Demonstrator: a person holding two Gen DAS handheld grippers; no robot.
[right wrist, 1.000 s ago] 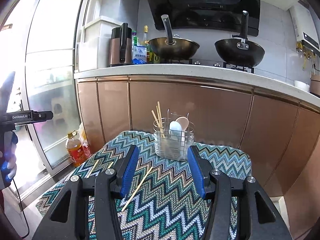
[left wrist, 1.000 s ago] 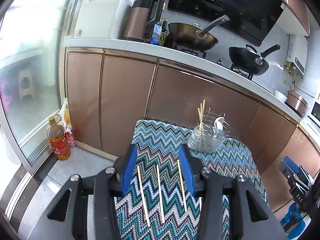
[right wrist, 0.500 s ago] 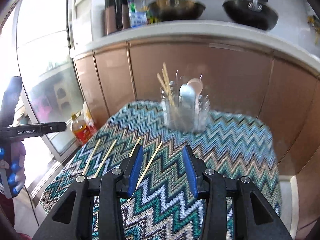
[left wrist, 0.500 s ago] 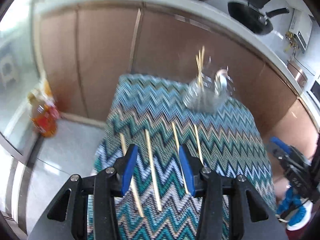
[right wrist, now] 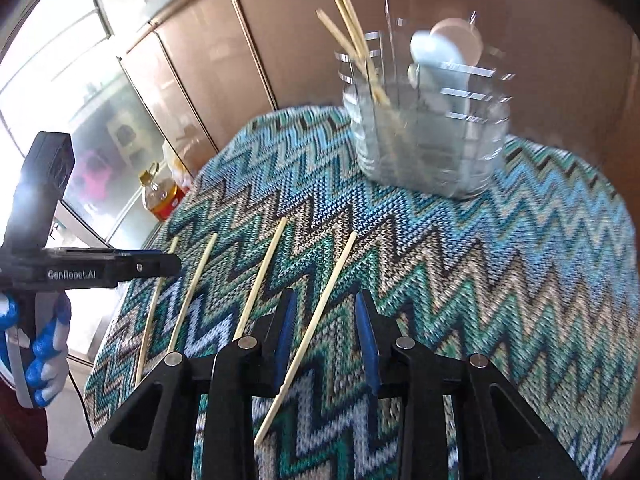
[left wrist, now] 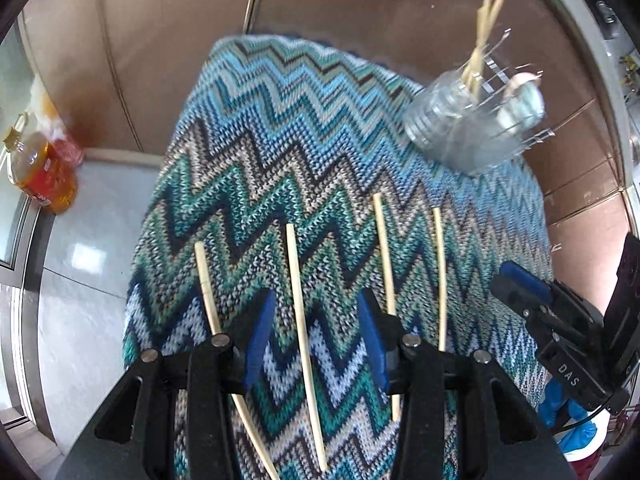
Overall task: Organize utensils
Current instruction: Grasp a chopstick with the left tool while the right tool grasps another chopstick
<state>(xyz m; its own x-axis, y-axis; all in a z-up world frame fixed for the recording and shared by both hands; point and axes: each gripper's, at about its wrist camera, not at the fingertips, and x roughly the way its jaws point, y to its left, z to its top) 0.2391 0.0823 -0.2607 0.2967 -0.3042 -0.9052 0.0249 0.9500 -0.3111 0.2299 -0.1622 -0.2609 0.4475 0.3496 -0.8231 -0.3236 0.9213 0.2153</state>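
Four loose chopsticks lie roughly side by side on the zigzag-knit cloth (left wrist: 280, 152) that covers the surface. In the left wrist view the left tongs (left wrist: 316, 340) hang over the second chopstick from the left (left wrist: 300, 320), which runs up between the two blue pads; the pads stand clear of it on both sides, so the tongs are released and hold nothing. The leftmost chopstick (left wrist: 206, 284) passes under the left finger, and the other two (left wrist: 386, 260) (left wrist: 440, 276) lie at and beyond the right finger.

In the right wrist view the right tongs (right wrist: 326, 340) straddle the rightmost chopstick (right wrist: 320, 316). Their jaws are closing, the stick lies between them, and a gap shows on each side, so nothing is gripped. The left-hand tool (right wrist: 104, 268) reaches in from the left, held in a blue-and-white glove (right wrist: 44, 356).

Farther back on the cloth stands a clear utensil holder (right wrist: 428, 148), blurred, with several chopsticks (right wrist: 352, 28) leaning out of it and pale spoons (right wrist: 440, 52).

Beyond are brown cabinet doors (right wrist: 224, 64), a bottle of amber oil (left wrist: 40, 172) on the pale floor, and a bright glass door (right wrist: 48, 60).
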